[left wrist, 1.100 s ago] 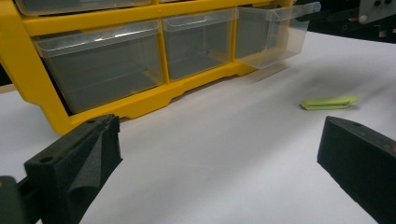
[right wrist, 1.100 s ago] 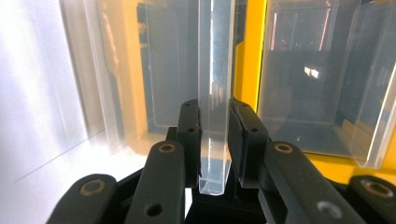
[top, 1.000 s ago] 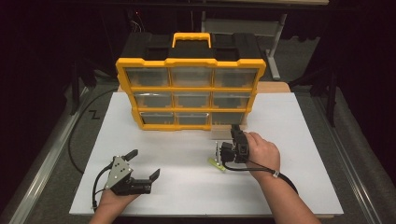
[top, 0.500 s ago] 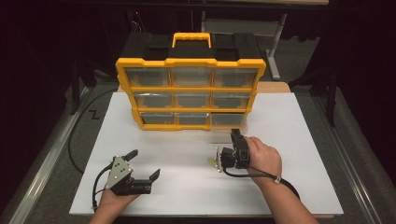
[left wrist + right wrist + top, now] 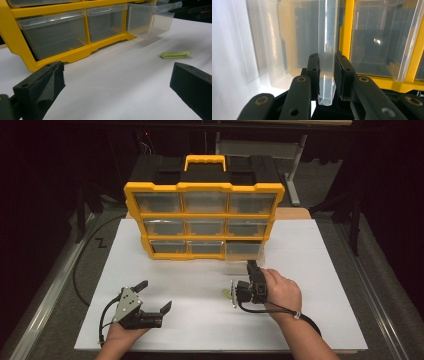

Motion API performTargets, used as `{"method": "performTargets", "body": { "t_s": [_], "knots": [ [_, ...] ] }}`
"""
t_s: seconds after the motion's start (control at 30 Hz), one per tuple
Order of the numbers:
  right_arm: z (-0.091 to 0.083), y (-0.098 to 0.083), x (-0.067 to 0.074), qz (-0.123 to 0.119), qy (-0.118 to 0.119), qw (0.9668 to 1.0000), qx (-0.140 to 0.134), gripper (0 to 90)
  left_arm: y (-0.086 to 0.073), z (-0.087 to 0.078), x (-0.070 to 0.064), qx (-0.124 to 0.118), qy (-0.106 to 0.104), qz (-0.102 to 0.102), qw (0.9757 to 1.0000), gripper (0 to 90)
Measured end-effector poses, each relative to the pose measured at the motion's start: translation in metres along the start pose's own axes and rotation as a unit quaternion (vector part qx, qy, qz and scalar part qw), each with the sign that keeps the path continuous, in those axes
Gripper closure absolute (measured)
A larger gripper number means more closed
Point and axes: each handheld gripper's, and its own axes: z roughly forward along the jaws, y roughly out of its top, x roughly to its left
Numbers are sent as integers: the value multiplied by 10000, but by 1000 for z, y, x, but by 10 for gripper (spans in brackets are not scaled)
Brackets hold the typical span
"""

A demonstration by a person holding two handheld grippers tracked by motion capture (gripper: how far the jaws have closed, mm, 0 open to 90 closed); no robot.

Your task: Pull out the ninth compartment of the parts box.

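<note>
A yellow organiser [image 5: 202,215] with clear drawers stands at the back of the white board. Its bottom right drawer [image 5: 242,255] is pulled partly out. My right gripper [image 5: 251,266] is shut on that drawer's clear front lip [image 5: 327,37], with one pad on each side of it and the yellow frame [image 5: 347,30] just behind. A small flat green piece [image 5: 227,294] lies on the board beside the right hand, and the left gripper view shows this green piece [image 5: 175,54] below the open drawer [image 5: 150,20]. My left gripper [image 5: 155,295] rests open at the near left, jaws wide with nothing between them.
The white board [image 5: 325,270] covers the tabletop, with bare room in front of the organiser and at the right. A black cable [image 5: 80,270] curves off the board's left side. Dark floor and a metal rail border the table.
The right hand has drawn slightly back toward the near edge, still gripping the drawer front. The left gripper has stayed where it was.
</note>
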Motion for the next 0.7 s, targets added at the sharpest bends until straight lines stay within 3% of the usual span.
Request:
{"method": "performTargets", "body": {
  "t_s": [0.53,0.7],
  "knots": [
    [-1,0,3,47,-8,10000,-12,773,0,0,0,-2,-22,26,10000,3],
    [-1,-1,0,129,7,9999,-33,733,0,0,-1,-6,-43,33,10000,3]
  ]
}}
